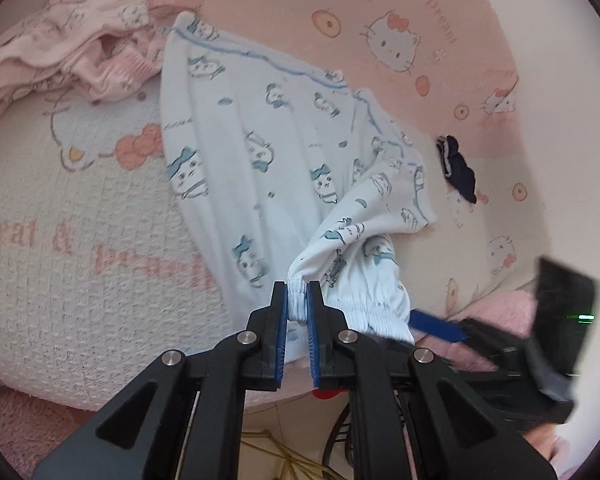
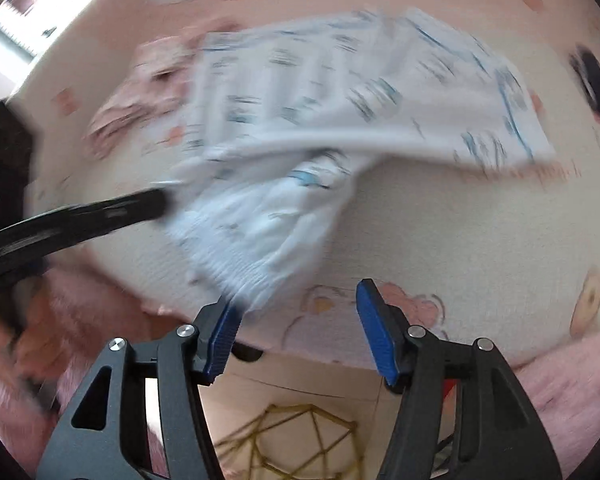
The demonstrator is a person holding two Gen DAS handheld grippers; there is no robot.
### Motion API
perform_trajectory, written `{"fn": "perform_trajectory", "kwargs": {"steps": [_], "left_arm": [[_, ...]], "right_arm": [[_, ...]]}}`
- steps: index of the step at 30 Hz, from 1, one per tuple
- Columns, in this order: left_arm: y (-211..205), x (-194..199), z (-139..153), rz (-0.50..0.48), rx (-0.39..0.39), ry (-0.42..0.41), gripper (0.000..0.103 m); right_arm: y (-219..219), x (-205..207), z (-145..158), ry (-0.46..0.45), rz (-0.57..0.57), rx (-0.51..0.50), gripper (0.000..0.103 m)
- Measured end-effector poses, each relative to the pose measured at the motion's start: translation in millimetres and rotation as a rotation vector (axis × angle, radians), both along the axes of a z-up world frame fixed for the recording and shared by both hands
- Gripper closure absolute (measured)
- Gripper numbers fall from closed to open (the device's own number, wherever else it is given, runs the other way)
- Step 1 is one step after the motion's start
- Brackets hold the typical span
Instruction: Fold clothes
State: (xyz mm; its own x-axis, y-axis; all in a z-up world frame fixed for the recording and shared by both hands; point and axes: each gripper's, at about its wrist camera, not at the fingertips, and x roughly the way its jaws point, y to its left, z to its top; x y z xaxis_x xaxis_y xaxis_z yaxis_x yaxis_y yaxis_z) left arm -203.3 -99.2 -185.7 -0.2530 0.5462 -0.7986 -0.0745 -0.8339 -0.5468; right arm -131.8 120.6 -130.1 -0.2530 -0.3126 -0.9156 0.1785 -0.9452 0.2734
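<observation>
A pale blue garment (image 1: 260, 140) printed with small cartoon figures lies spread on the cat-print bed cover (image 1: 80, 240). My left gripper (image 1: 298, 292) is shut on its gathered elastic waistband, lifted off the cover at the near edge. In the right wrist view the same garment (image 2: 320, 92) is blurred, and the left gripper (image 2: 100, 216) reaches in from the left. My right gripper (image 2: 298, 294) stands open. The waistband's ribbed edge hangs just beside its left finger (image 2: 220, 336), and no pad presses on the cloth. One blue pad of the right gripper (image 1: 440, 324) shows at the waistband's right end.
A crumpled pile of pink clothes (image 1: 88, 40) lies at the far left, touching the blue garment's far corner. A small dark item (image 1: 458, 168) sits to the right of the garment. Pink fluffy fabric (image 2: 572, 380) borders the near edge. A yellow wire frame (image 2: 292, 440) stands on the floor below.
</observation>
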Motion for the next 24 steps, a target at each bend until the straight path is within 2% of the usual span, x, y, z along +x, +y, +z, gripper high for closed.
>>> {"fn": "perform_trajectory", "kwargs": {"steps": [2,4,7,8,10,12,14,17,20,22,24], "left_arm": [[-3,-1,-7,0.006,0.023,-0.016,0.093],[-3,-2,-7,0.003,0.04,-0.011,0.093],[-1,-3,-2,-0.004,0.047,0.005,0.093],[1,-4,-1,-0.004,0.055,0.006,0.093],[4,-6,2,-0.003,0.066,0.005,0.093],[9,-8,5,-0.004,0.075,0.011,0.093],[14,-11,9,-0.009,0.084,0.02,0.093],[21,-11,11,-0.024,0.099,0.024,0.093],[30,-10,14,-0.043,0.1,0.035,0.093],[32,-10,17,-0.046,0.122,0.045,0.093],[32,-9,20,-0.048,0.149,0.055,0.093]], "right_arm": [[-4,5,8,0.043,0.023,0.037,0.044],[-13,-5,2,0.063,-0.01,0.115,0.043],[-19,-14,-30,-0.06,-0.032,0.075,0.044],[-20,-12,-33,-0.076,-0.034,0.047,0.044],[-26,-7,-31,-0.068,-0.005,0.027,0.044],[-28,-3,-31,-0.041,0.0,0.064,0.044],[-20,-4,-38,-0.034,-0.053,0.075,0.044],[-1,-11,-57,-0.089,-0.193,0.017,0.044],[1,-11,-57,-0.034,-0.209,0.093,0.044],[-7,-9,-50,0.031,-0.177,0.19,0.049],[-10,-7,-40,0.094,-0.169,0.282,0.05]]}}
